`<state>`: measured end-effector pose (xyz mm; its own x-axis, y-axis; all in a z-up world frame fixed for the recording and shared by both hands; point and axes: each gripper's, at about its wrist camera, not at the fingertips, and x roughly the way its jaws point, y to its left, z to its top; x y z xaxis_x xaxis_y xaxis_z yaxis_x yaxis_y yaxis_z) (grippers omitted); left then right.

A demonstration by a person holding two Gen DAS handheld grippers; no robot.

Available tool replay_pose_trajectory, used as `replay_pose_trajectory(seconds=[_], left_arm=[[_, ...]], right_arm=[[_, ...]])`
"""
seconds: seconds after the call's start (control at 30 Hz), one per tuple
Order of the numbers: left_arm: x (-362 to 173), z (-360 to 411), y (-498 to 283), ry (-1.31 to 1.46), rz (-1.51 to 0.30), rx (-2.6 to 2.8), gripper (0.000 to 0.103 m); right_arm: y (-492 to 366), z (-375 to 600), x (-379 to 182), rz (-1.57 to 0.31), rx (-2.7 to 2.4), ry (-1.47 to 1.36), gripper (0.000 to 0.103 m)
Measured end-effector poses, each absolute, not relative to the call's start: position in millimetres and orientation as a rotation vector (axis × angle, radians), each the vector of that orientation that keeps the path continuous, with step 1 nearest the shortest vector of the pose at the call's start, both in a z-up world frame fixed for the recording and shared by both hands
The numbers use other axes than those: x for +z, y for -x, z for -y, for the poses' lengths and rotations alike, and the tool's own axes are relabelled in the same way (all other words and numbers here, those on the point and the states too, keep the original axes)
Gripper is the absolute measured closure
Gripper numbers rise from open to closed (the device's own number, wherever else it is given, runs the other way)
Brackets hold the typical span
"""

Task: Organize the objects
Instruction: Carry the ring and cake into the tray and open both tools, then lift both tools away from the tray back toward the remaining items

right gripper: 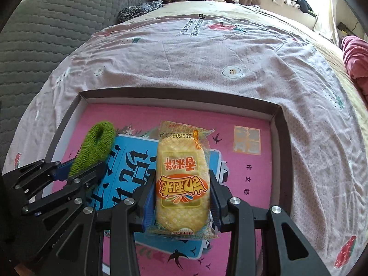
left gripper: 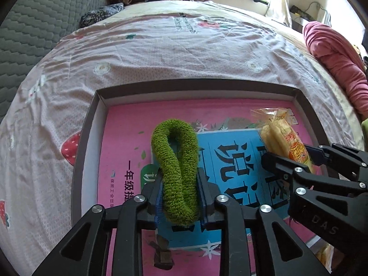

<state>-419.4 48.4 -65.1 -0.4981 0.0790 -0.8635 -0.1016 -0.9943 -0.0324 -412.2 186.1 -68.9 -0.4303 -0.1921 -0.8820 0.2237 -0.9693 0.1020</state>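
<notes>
The left gripper (left gripper: 181, 184) holds a green hair tie (left gripper: 177, 168) over the shallow box (left gripper: 92, 124); at its 3 o'clock the right gripper (right gripper: 182, 195) clamps a rice cracker packet (right gripper: 181, 184). A pink book (right gripper: 241, 133) covers the box floor; bare sheet (left gripper: 161, 53) lies beyond the rim at 12

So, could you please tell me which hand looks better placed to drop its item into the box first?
Probably left: its tool holds the green hair tie low over the box.
</notes>
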Motion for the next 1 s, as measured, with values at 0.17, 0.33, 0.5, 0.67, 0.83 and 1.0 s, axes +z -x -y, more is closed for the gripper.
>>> replay_pose_trajectory(seconds=[0.17,0.33,0.5,0.67,0.83,1.0], left_arm=[[-65,-47,419,1.527,-0.033,2.639,0.055],[-62,-42,417,1.540,-0.026,2.656,0.042],[-51,-36,413,1.538,-0.016,2.677,0.029],[-32,-27,403,1.522,0.010,2.695,0.025],[-6,-20,377,1.469,0.006,2.741,0.023],[31,-13,336,1.371,0.014,2.795,0.015]], right_arm=[[411,-184,-69,-0.074,-2.480,-1.522,0.061],[411,-189,-65,0.001,-2.465,-1.529,0.052],[407,-194,-55,0.046,-2.470,-1.521,0.047],[395,-201,-39,0.075,-2.476,-1.500,0.038],[367,-207,-12,0.053,-2.517,-1.452,0.031],[319,-214,29,0.078,-2.537,-1.366,0.020]])
